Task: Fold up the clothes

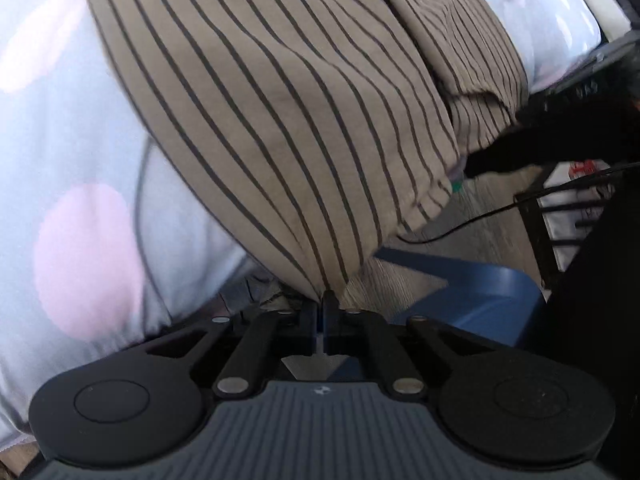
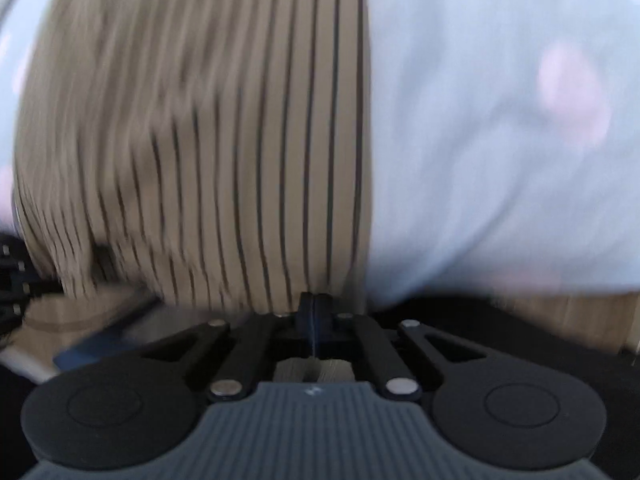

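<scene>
Pale blue bedding with pink dots (image 1: pixel 92 240) fills the background, over a wood-grain floor (image 1: pixel 492 208) beside a blue object (image 1: pixel 472 296) I cannot identify. Motion blur smears the right wrist view. From each tool a striped tan garment (image 1: pixel 280 100) stretches forward across the bedding. Both the left gripper (image 1: pixel 322 304) and the right gripper (image 2: pixel 315 304) are clenched on the garment's near edge, jaws together.

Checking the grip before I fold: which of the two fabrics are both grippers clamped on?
The tan striped garment, not the pale blue pink-dotted sheet beneath; left gripper and right gripper pinch its edge.
</scene>
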Tool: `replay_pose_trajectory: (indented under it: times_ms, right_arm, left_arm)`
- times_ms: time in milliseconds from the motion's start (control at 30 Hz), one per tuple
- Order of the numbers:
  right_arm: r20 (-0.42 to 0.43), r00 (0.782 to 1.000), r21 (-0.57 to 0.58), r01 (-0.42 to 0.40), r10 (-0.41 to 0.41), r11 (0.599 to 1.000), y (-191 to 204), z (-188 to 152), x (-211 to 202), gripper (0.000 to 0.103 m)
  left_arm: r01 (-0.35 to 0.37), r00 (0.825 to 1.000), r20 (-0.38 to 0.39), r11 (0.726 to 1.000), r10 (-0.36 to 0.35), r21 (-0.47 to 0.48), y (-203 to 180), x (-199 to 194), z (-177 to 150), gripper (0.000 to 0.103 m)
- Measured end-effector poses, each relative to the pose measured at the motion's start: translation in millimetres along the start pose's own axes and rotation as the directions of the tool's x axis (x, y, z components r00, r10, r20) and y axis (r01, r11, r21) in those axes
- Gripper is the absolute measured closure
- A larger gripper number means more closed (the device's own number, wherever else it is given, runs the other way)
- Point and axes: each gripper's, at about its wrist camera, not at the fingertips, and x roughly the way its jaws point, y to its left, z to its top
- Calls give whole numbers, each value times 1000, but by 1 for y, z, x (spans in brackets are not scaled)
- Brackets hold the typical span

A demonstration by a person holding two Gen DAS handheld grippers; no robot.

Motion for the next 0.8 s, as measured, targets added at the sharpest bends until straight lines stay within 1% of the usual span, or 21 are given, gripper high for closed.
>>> replay_pose_trajectory:
  times_ms: [67,100,167,200,267,300,333,367,400,433,533,633,700,733,800]
  right_arm:
    - [-67,998,-12,2,-3,1000,-1,-5,12,102]
    - [-78,997,-23,12,-14,1000,-1,-7,13,102]
    - [-96,995,-31,4,-7,1000,-2,-10,14,102]
    - [-98,995,-39,-3,-1,999,-1,-12,12,97]
    - [-102,995,-75,-17,10,997,5,-14,8,97]
    - [-109,994,-94,-29,19,995,8,-16,6,96]
    - [-115,993,-114,-41,28,993,12,-18,4,91]
    - [-112,993,-139,-49,33,989,16,-20,1,88]
    - [-97,995,-164,-52,36,985,20,-21,-6,80]
    - [-83,996,-188,-54,39,981,24,-21,-12,79]
    - [-30,997,-247,-81,76,966,34,-24,-39,79]
    - [48,991,-305,-102,122,947,32,-18,-73,78]
    - [121,982,-341,-98,147,935,27,-4,-95,78]
    - [161,973,-355,-100,166,929,33,4,-104,77]
    - [231,952,-379,-102,201,920,41,23,-120,77]
  left_arm:
    - [14,999,-49,1000,-13,7,-3,6,1,103]
    - [5,998,-64,1000,-4,14,-5,7,2,102]
    - [-2,997,-79,1000,3,17,-7,5,5,102]
    - [11,997,-79,1000,-10,10,-6,2,5,102]
    - [19,999,-45,1000,-19,7,-2,-16,9,100]
    - [19,1000,-23,1000,-19,8,0,-25,12,94]
    - [19,1000,-1,1000,-19,9,2,-35,15,88]
    - [19,1000,21,1000,-19,10,5,-45,18,85]
    - [19,999,44,1000,-20,11,7,-55,21,81]
    - [19,998,66,1000,-20,12,9,-65,24,78]
    - [18,991,132,1000,-20,15,16,-95,33,69]
    - [18,980,197,1000,-21,19,23,-124,42,69]
    - [17,971,240,1000,-22,21,27,-144,48,69]
    - [7,965,264,1000,-11,17,32,-151,55,69]
    - [-34,948,316,999,33,-2,47,-159,74,70]
